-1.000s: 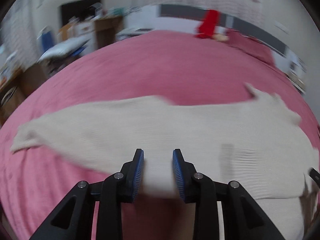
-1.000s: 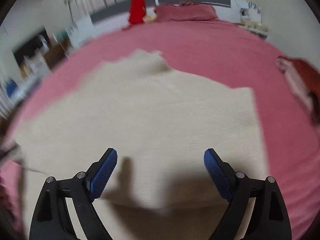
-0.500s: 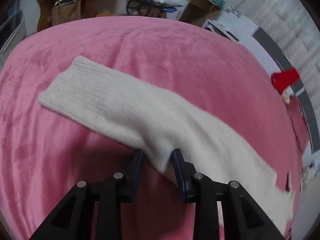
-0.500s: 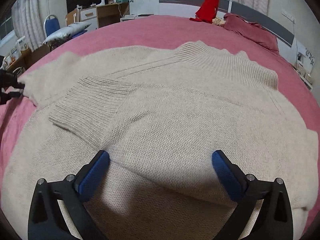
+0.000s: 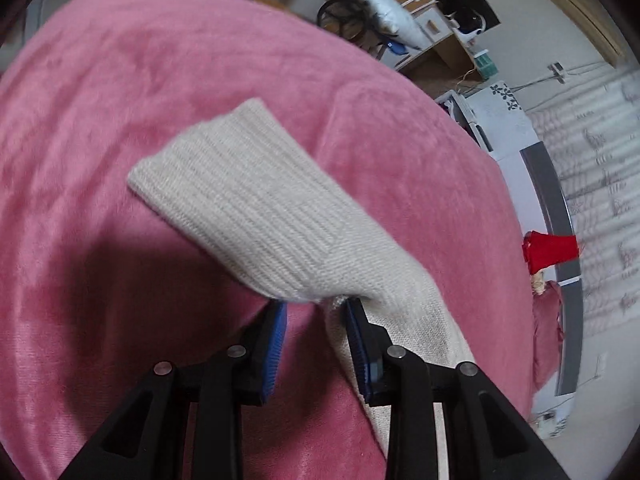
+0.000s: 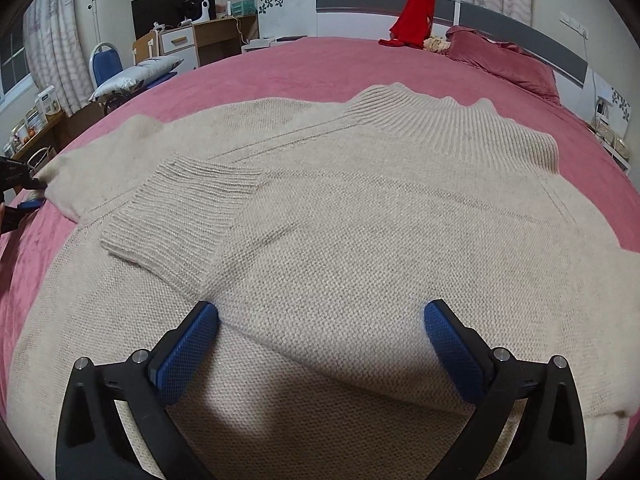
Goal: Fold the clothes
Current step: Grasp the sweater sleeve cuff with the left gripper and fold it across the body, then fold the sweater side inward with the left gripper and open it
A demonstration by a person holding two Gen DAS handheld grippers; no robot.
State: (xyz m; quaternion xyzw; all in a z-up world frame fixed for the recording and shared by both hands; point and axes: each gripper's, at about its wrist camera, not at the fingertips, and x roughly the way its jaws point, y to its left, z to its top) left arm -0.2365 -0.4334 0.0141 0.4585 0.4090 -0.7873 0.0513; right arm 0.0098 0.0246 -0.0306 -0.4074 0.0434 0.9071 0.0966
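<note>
The left claw point(image 5: 316, 312) stands narrow with the edge of the cream sweater's sleeve point(image 5: 256, 216) between its pads — whether they pinch it I cannot tell. The right claw point(image 6: 320, 316), its jaws just opened wide, hovers over the sweater point(image 6: 360, 232), which lies flat on the pink bed point(image 6: 300, 60), one cuff point(image 6: 180, 216) folded across its body.
</note>
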